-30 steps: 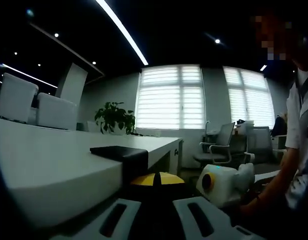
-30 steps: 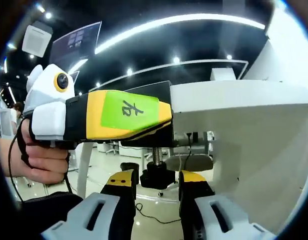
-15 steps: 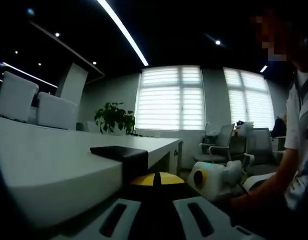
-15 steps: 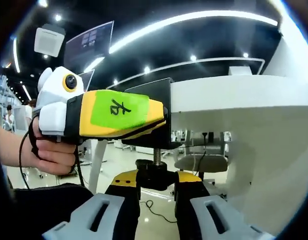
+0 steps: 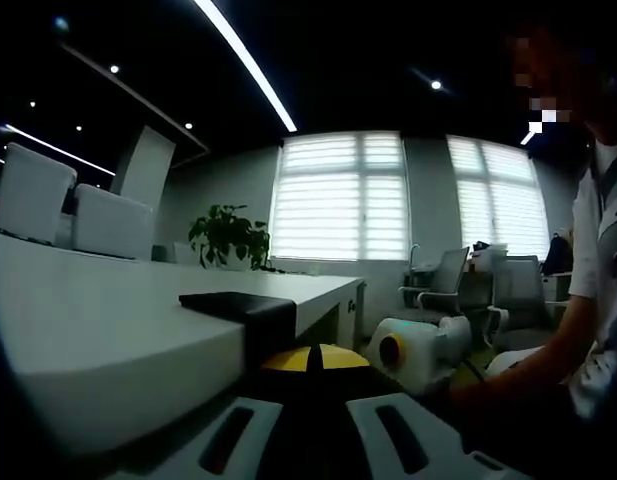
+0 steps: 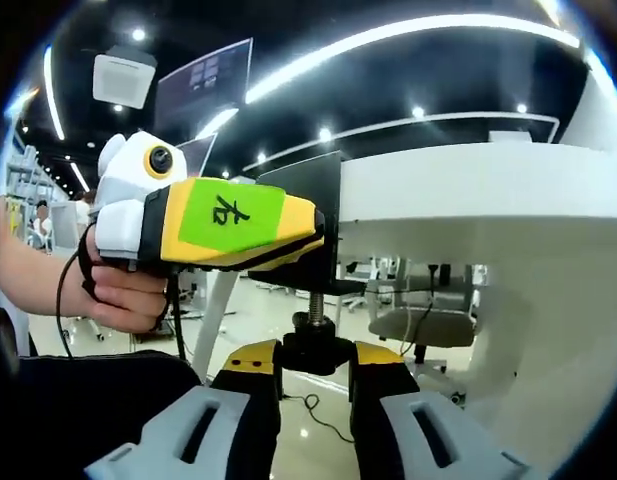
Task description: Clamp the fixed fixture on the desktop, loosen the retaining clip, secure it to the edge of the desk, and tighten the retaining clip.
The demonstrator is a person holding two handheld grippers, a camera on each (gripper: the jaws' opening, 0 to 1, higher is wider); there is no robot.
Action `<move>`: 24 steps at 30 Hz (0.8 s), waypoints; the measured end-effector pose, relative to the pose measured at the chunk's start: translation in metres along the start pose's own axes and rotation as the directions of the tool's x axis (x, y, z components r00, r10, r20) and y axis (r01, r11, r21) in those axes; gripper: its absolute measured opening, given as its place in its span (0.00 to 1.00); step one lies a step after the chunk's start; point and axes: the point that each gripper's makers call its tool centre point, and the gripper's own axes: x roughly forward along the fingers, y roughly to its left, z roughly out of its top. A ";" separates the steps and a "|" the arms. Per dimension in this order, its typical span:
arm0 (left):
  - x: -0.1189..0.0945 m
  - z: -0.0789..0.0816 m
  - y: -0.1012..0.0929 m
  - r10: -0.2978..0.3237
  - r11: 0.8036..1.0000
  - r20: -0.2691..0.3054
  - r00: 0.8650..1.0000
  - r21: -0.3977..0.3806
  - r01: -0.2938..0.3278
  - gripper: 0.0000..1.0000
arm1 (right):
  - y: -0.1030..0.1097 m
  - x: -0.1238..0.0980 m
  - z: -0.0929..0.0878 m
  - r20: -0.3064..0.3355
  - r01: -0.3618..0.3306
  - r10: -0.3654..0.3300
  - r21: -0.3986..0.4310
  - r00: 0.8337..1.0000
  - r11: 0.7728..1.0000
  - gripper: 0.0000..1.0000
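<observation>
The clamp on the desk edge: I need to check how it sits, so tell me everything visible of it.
The clamp is black, seemingly metal. Its top plate lies flat on the white desk; its body hangs over the edge. A threaded screw runs down to a black knob, gripped by the right gripper. The left gripper holds its body.

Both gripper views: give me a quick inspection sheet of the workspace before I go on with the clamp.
Surface: white desk, bare where seen.
Job's things: black clamp fixture sits on the desk edge; its screw knob hangs below.
Clutter: nothing seen.
Grippers: right gripper has its fingers either side of the screw knob, touching it; left gripper holds the fixture at the desk edge.
Cables: thin black cable at the person's hand.
Surroundings: plant, blinds-covered windows, office chair, ceiling light strips.
</observation>
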 end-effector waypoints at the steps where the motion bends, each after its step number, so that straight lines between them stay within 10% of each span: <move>1: 0.001 0.000 -0.001 -0.001 1.000 0.000 1.000 -0.001 0.001 0.01 | -0.001 -0.004 -0.005 -0.009 0.042 -0.042 0.012 0.999 0.999 0.24; 8: 0.000 0.000 -0.003 -0.002 1.000 0.001 1.000 -0.001 0.002 0.01 | 0.003 -0.007 -0.005 0.006 0.163 -0.164 0.030 0.987 0.986 0.30; 24: -0.001 0.000 0.002 -0.001 1.000 -0.001 1.000 -0.001 0.001 0.01 | -0.002 0.003 0.002 0.020 0.196 -0.197 0.037 0.980 0.980 0.24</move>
